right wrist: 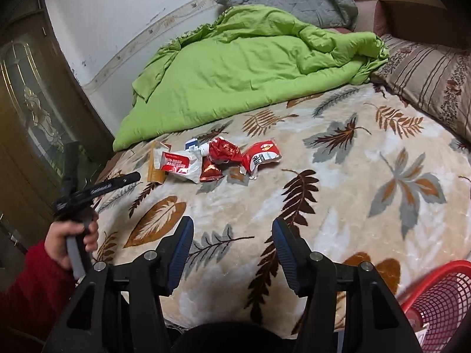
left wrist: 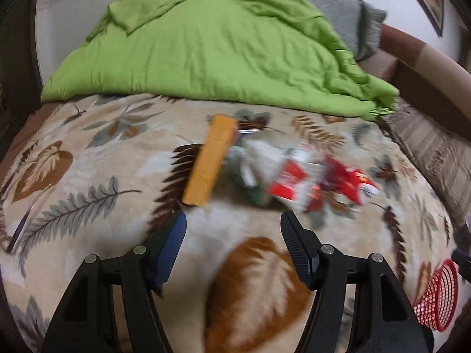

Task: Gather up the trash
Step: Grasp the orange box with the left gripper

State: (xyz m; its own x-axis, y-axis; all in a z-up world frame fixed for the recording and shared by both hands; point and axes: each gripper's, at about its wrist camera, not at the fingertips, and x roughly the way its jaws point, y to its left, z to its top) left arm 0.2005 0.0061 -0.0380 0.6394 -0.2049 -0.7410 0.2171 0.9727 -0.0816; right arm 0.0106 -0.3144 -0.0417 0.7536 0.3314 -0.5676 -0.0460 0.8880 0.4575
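A long flat orange cardboard box [left wrist: 209, 158] is lying lengthwise toward the rumpled green quilt [left wrist: 206, 58], crumpled red-and-white wrappers [right wrist: 217, 158] beside it; left gripper [left wrist: 234, 229] and right gripper [right wrist: 232, 235] are hovering spread, pinching nothing.

**Bed full of textures**

The leaf-print blanket [right wrist: 338, 182] looks plush and fuzzy, the green quilt [right wrist: 235, 67] is matt, crinkly cloth. The snack wrappers [right wrist: 217, 158] are shiny foil and glossy plastic; the orange pack [left wrist: 210, 158] looks like matt card. The red basket [right wrist: 438, 303] is plastic mesh, and the door [right wrist: 26, 111] is polished wood with patterned glass.
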